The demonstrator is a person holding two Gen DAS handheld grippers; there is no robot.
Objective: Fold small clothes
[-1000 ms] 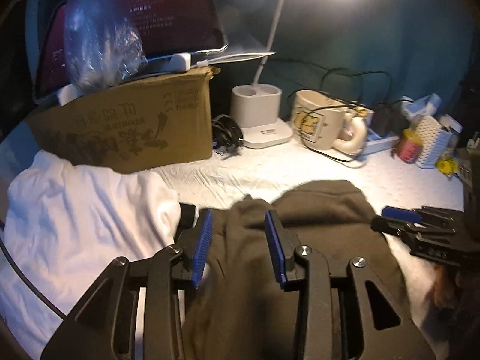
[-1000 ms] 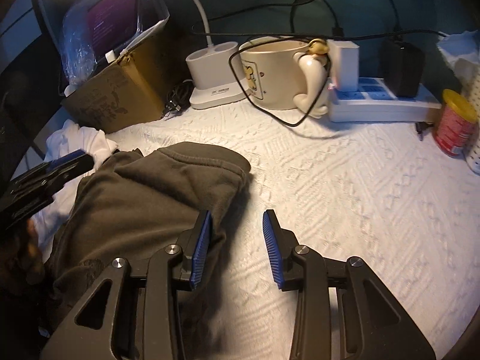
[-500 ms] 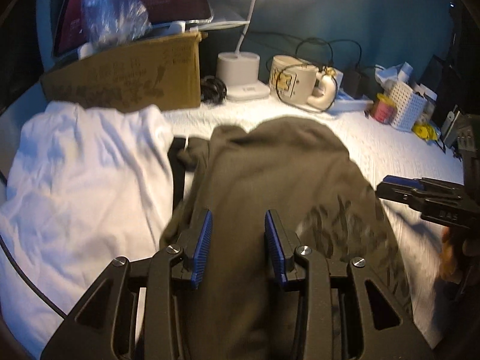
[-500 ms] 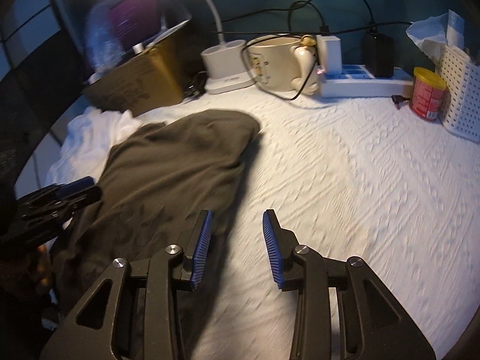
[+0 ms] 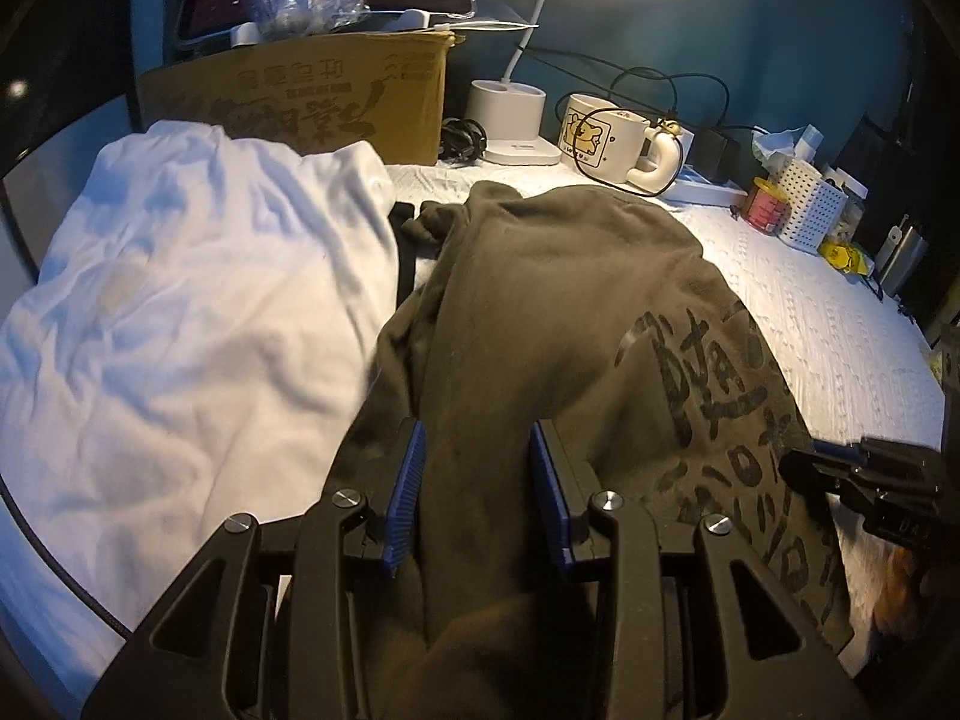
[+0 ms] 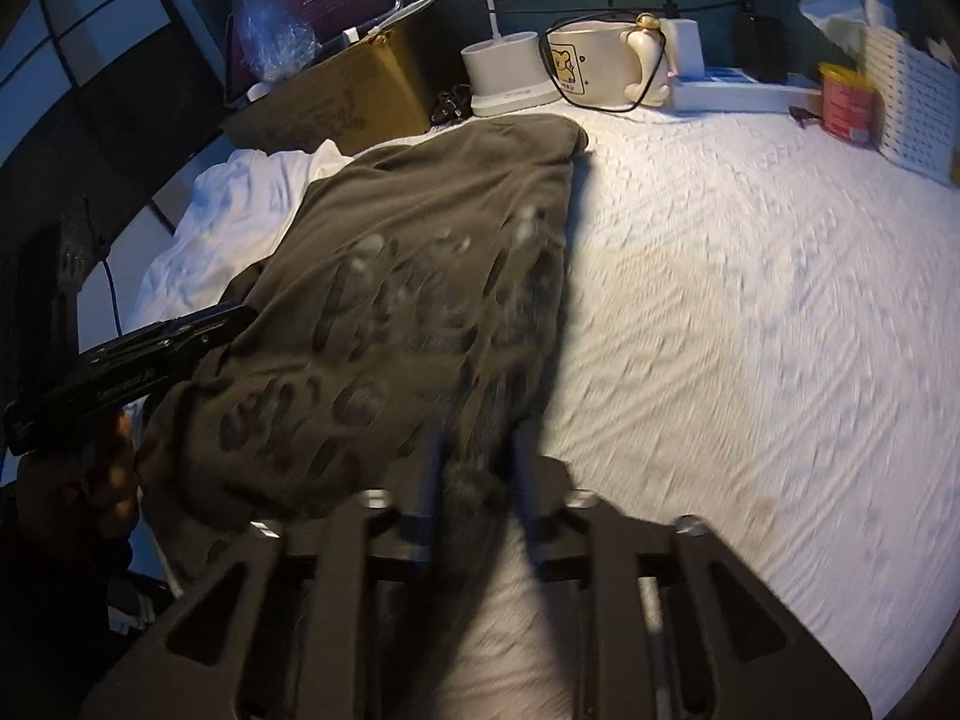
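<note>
A dark olive garment point(image 5: 540, 300) with black print lies lengthwise on the white textured cover point(image 6: 750, 300). My left gripper point(image 5: 474, 480) hovers over its near end, jaws apart. Cloth lies between the blue pads point(image 5: 408, 474) and they do not pinch it. In the blurred right wrist view, my right gripper point(image 6: 477, 468) is at the garment's point(image 6: 420, 240) near right edge. Its jaws are closing with a bunch of that cloth filling the gap between them. The right gripper's tip point(image 5: 804, 465) shows at the right of the left wrist view. The left gripper point(image 6: 240, 318) shows at the left of the right wrist view.
A crumpled white garment point(image 5: 180, 300) lies left of the olive one. Behind stand a cardboard box point(image 5: 300, 102), a lamp base point(image 5: 510, 120), a mug point(image 5: 594, 138) draped with a cable, a power strip point(image 6: 744, 93), a red can point(image 5: 765, 210) and a white basket point(image 5: 810, 204).
Both grippers have drawn back toward the garment's near end, so more of it and its print shows. The right jaws have narrowed onto the cloth's edge.
</note>
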